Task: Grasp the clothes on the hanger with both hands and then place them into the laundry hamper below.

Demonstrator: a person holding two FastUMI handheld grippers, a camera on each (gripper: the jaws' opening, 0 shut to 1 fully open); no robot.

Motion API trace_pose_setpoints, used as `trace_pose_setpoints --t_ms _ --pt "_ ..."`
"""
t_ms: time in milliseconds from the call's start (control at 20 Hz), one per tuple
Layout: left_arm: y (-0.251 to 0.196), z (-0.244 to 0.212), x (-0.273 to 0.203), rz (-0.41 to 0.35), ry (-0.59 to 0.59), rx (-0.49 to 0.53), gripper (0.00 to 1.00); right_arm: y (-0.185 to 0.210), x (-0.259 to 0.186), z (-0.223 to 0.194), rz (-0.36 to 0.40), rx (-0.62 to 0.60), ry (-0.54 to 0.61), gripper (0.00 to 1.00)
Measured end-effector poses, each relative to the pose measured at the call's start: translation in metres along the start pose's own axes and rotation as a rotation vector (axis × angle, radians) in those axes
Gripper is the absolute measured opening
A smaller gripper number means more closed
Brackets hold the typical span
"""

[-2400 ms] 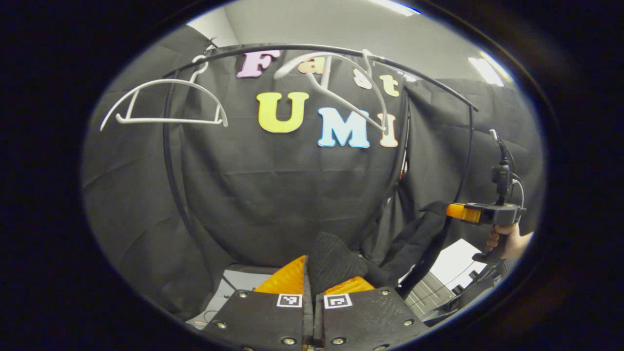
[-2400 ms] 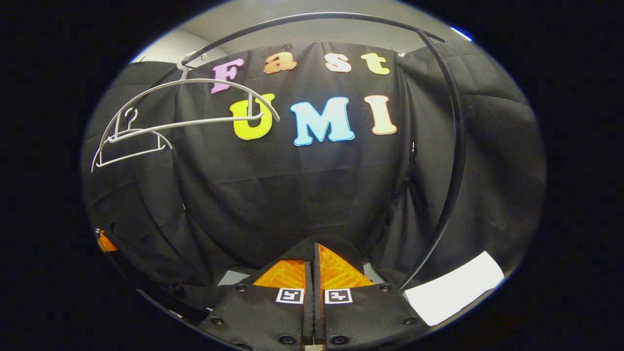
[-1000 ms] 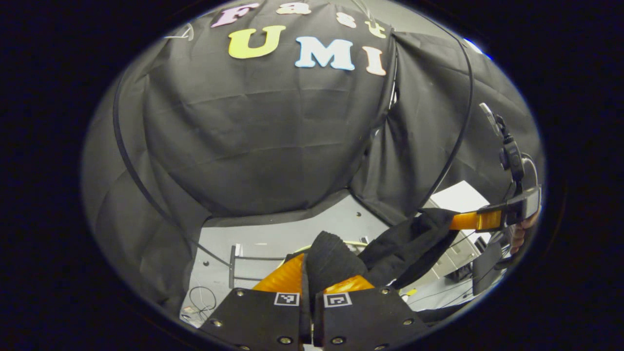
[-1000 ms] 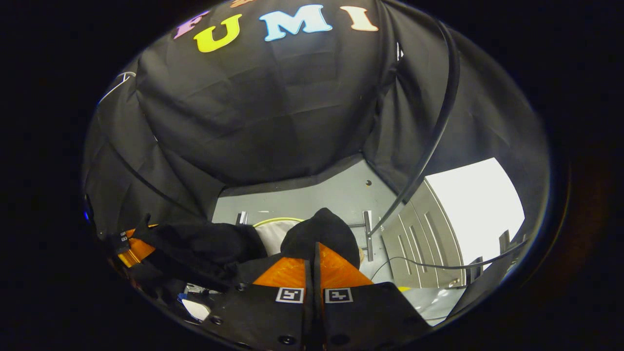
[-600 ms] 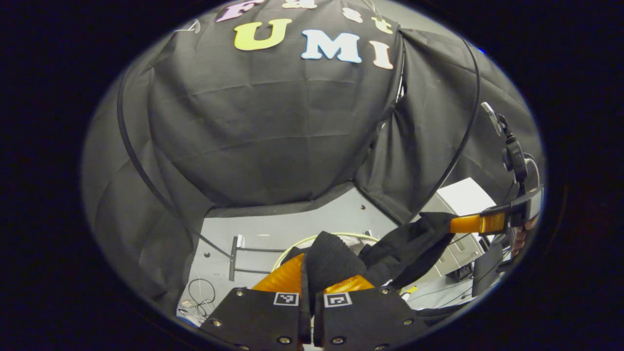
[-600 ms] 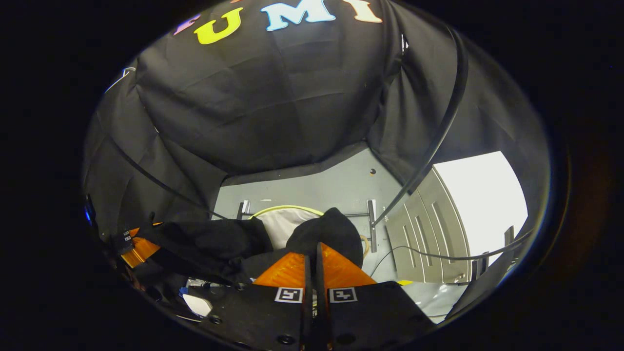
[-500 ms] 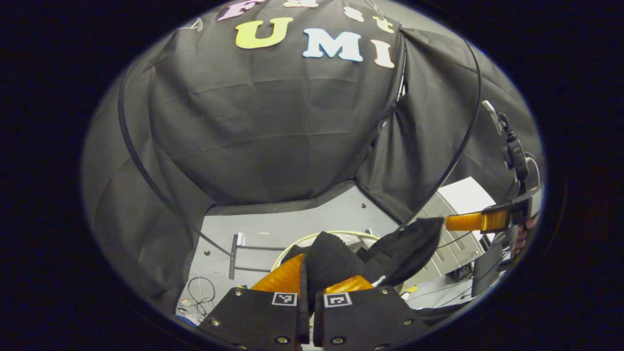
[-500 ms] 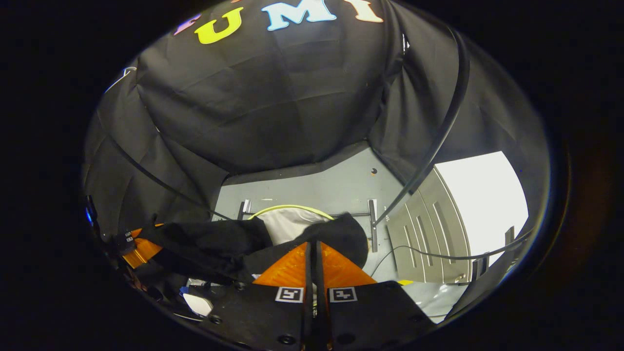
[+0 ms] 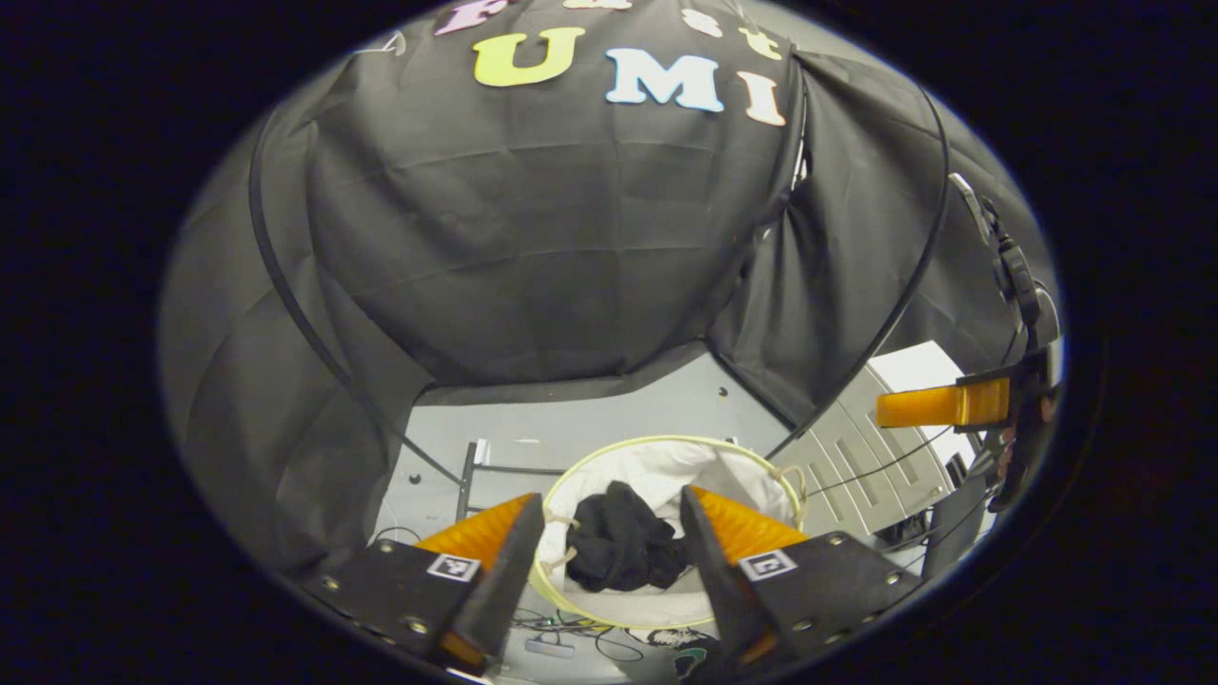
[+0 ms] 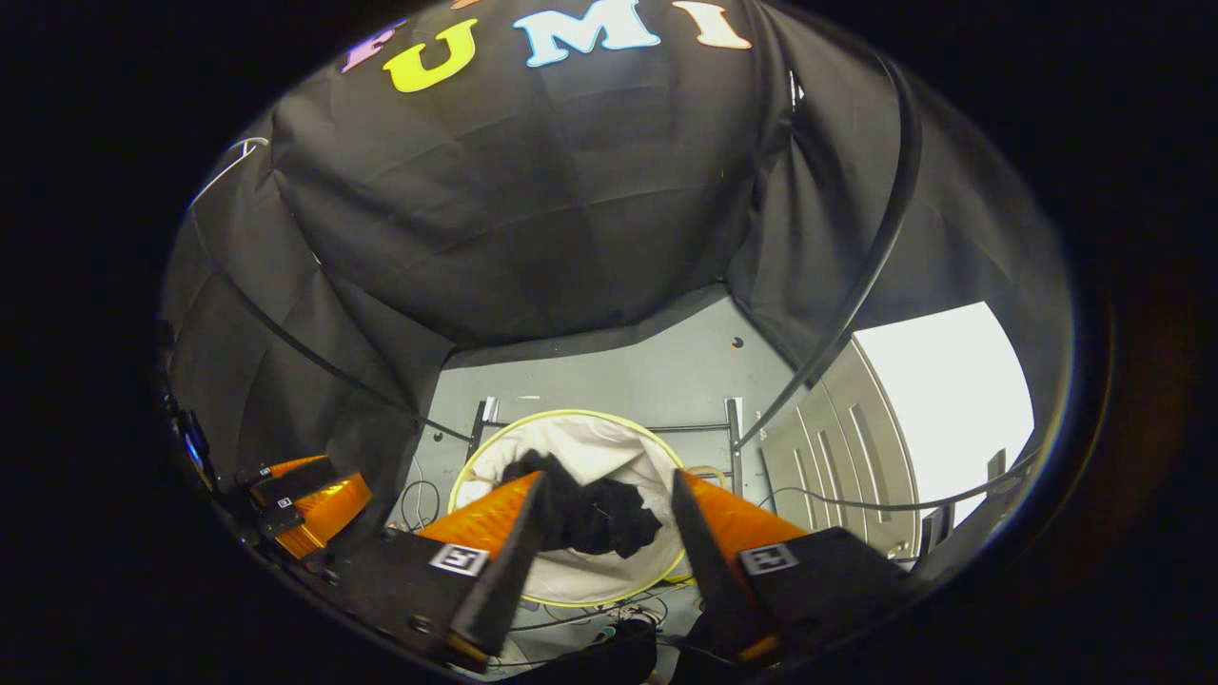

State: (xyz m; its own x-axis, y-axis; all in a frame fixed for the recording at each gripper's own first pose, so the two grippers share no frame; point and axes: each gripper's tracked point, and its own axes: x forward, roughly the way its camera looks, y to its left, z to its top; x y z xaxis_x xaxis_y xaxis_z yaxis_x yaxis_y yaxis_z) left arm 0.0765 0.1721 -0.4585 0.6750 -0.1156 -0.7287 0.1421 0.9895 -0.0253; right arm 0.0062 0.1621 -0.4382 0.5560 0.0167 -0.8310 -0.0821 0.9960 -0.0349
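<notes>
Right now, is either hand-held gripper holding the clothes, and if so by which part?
Nothing is held. The left hand-held gripper and right hand-held gripper are both open, and the clothes lie loose inside the hamper below them.

Black clothes (image 9: 623, 547) lie crumpled in a loose heap inside the laundry hamper (image 9: 666, 455), resting on its white lining, free of any grip. Right gripper view: the same dark bundle (image 10: 595, 514), bunched toward the near side of the hamper (image 10: 571, 423). Hamper is round, open-topped, pale yellow-green rim, white fabric walls, standing upright on the grey floor.
</notes>
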Motion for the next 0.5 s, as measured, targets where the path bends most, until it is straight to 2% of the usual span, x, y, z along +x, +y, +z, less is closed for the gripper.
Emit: trace_pose_setpoints --t_ms 50,100,150,200,500 --pt "0.006 -0.003 -0.002 0.023 0.005 -0.011 0.86 -0.004 -0.004 -0.001 -0.012 0.000 -0.006 1.00" --pt "0.011 -0.005 -0.003 0.034 0.008 -0.026 0.95 -0.007 -0.008 -0.001 -0.023 0.002 -0.013 0.98" --pt "0.012 -0.008 -0.006 0.041 0.011 -0.046 0.95 -0.011 -0.011 0.000 -0.034 0.005 -0.025 0.93" --pt "0.015 -0.010 -0.009 0.054 0.018 -0.067 0.95 -0.015 -0.016 0.003 -0.043 0.008 -0.037 0.98" --pt "0.023 0.012 -0.035 0.129 -0.023 -0.081 0.95 -0.053 -0.056 0.031 -0.108 0.063 -0.140 0.98"
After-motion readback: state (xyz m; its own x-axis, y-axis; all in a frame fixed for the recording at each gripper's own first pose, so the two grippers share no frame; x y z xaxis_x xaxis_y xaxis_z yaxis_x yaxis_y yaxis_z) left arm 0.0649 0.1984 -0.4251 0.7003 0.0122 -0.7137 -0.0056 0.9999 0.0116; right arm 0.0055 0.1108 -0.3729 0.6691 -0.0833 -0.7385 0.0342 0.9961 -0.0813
